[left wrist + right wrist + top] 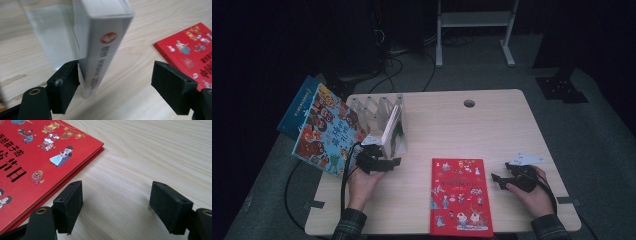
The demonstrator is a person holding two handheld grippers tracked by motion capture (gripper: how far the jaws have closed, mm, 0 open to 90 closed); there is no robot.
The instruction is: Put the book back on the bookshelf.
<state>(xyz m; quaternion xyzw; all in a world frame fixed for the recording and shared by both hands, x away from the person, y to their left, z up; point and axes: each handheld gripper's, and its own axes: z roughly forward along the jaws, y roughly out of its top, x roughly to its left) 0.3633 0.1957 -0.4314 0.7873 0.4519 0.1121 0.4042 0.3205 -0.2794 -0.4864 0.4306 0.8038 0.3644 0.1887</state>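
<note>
The left gripper (116,87) is standing with jaws wide around the spine of the white book (105,47), upright in the clear rack (374,107) at centre left, apparently so it stays standing. The right gripper (116,206) is resting wide apart beside the red book (37,162), lying flat at lower centre.

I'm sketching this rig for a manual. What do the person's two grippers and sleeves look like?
Both the left gripper and right gripper are black, each with two blocky jaws bearing small holes and brass-ringed pivots. A black cable trails from the left one; a pale plate tops the right. The sleeves are dark plaid.
</note>
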